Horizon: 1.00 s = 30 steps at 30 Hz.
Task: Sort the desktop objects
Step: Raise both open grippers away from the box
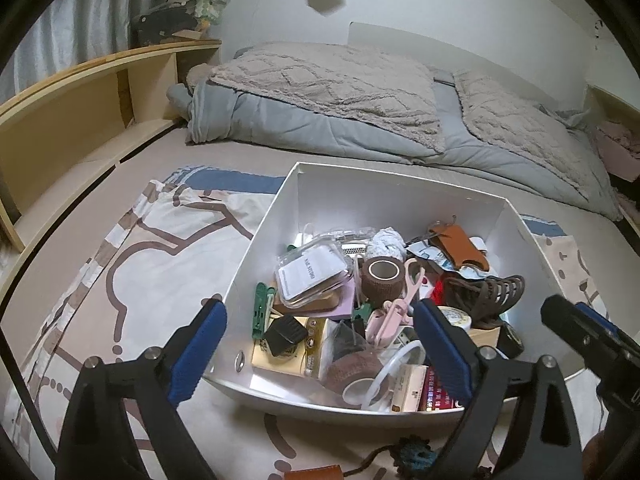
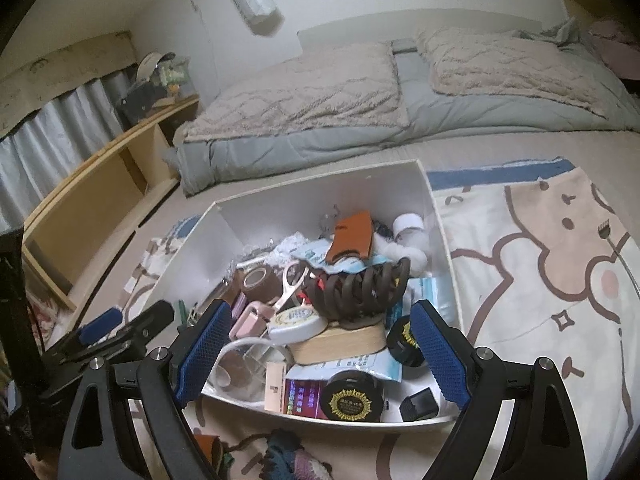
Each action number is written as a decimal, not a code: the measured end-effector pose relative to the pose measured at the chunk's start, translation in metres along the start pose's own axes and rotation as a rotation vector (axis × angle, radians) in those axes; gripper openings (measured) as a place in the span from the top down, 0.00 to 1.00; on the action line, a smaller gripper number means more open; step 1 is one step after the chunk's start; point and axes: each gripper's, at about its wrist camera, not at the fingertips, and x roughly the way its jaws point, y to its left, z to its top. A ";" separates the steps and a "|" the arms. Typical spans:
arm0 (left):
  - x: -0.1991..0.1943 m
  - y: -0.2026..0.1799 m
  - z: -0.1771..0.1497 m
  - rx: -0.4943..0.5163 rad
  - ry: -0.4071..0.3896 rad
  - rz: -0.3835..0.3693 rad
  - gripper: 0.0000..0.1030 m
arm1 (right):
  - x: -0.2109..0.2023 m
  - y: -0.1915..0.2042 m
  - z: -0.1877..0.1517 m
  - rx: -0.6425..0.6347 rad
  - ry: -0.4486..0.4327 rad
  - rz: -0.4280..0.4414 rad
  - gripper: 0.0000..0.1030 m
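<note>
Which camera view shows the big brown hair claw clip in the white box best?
The right wrist view. There the brown hair claw clip sits near the middle, between the open right gripper's fingers, with its curved teeth plainly visible. In the left wrist view the clip lies toward the right side of the white box and shows smaller and darker.

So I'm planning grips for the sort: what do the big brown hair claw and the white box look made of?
The hair claw looks like matte brown plastic: smooth, moulded curved teeth, no shine. The white box seems to be thin rigid board or plastic sheet, with flat, straight walls and a low sheen; which one is unclear.
</note>
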 end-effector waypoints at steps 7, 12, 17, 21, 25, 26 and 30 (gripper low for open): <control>-0.011 -0.002 0.002 0.007 -0.040 0.015 0.02 | -0.010 -0.002 0.004 -0.008 -0.052 -0.041 0.00; -0.019 -0.002 0.004 0.006 -0.065 0.029 0.02 | -0.016 0.000 0.004 -0.037 -0.076 -0.061 0.00; -0.031 0.001 0.007 -0.018 -0.103 0.030 0.02 | -0.022 0.005 0.005 -0.059 -0.095 -0.061 0.00; -0.041 0.001 0.009 -0.022 -0.133 0.033 0.02 | -0.030 0.010 0.006 -0.081 -0.116 -0.064 0.00; -0.049 -0.001 0.010 -0.006 -0.152 0.039 0.02 | -0.037 0.014 0.008 -0.092 -0.134 -0.063 0.00; -0.051 -0.001 0.010 0.000 -0.154 0.039 0.02 | -0.039 0.015 0.008 -0.095 -0.137 -0.064 0.00; -0.059 -0.003 0.009 0.022 -0.168 0.035 0.02 | -0.045 0.018 0.007 -0.112 -0.154 -0.075 0.00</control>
